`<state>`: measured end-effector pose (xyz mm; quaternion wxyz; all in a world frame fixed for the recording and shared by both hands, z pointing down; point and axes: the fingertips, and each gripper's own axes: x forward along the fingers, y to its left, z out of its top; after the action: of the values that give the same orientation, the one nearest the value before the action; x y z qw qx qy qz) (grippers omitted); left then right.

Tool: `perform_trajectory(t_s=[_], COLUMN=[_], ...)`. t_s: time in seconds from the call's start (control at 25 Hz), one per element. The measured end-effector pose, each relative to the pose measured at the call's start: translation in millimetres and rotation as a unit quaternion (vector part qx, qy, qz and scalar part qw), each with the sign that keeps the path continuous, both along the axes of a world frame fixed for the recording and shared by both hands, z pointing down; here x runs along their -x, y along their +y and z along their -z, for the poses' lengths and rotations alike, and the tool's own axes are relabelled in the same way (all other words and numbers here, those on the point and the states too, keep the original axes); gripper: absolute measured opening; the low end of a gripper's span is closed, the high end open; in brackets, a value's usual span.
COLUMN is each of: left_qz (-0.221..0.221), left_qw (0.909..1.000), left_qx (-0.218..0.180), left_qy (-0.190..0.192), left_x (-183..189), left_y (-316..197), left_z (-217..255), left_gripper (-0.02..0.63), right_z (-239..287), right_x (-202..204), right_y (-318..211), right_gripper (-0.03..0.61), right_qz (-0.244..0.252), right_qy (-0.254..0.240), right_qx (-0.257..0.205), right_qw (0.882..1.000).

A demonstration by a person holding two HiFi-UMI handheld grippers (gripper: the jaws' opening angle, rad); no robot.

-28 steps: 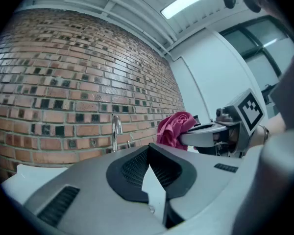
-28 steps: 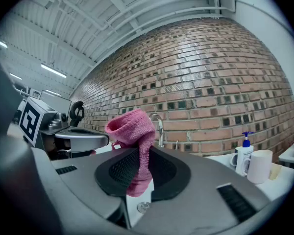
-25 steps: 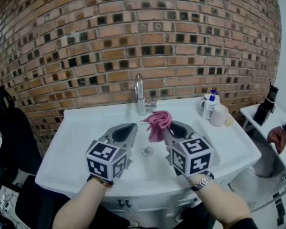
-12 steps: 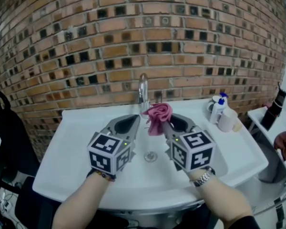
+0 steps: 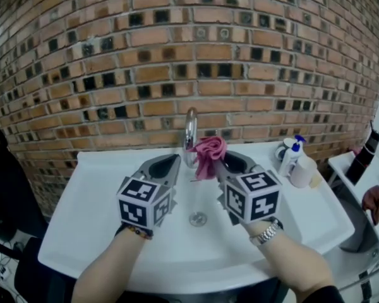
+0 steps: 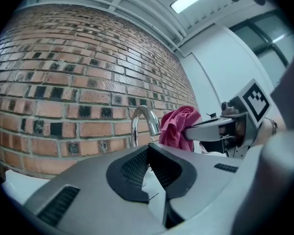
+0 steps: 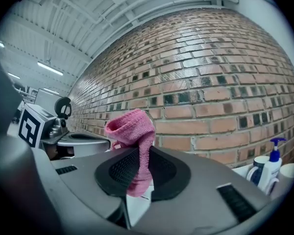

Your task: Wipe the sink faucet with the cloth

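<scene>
The right gripper (image 5: 218, 164) is clamped on the pink cloth (image 5: 208, 154). In the right gripper view a strip of the cloth (image 7: 135, 146) runs down between the closed jaws, and a bunched head stands above them. The left gripper (image 5: 175, 161) has its jaws together with nothing between them, as the left gripper view shows.

In the head view the faucet (image 5: 190, 133) stands at the centre of the frame, at the back of the white sink (image 5: 95, 194), against the brick wall (image 5: 114, 62). The coming move appears to turn on how cloth and faucet lie. The cloth's bunched head lies just right of the faucet's spout and slightly below it. In the left gripper view the cloth (image 6: 178, 126) shows just beside the spout (image 6: 144, 117). Contact cannot be told from any view.

Both grippers point up the frame toward the wall, one on each side of the faucet. The right one appears nearer, and it alone carries the cloth. The wipe probably calls for a short shift toward the frame's left.

The faucet's long axis is upright. Its spout arches over at the top and points down the frame over the basin, so strokes would likely run along the stem and over the arch.
</scene>
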<state>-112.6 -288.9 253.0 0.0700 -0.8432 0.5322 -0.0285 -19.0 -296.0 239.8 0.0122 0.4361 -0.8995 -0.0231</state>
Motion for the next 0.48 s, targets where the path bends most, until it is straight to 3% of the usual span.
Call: perform_trajectory(t_s=[0.48], left_qz=[0.014], left_qw=[0.9998], left_qx=[-0.008], left_qy=[-0.007], left_x=[13.1], left_y=[-17.5], left_z=[10.9], left_gripper=[0.005], right_z=[37.6], right_x=[28.5], right_y=[-5.1], right_gripper=[0.055], right_qz=[0.033], right_qy=[0.005], right_qx=[-0.037], right_qw=[0.999])
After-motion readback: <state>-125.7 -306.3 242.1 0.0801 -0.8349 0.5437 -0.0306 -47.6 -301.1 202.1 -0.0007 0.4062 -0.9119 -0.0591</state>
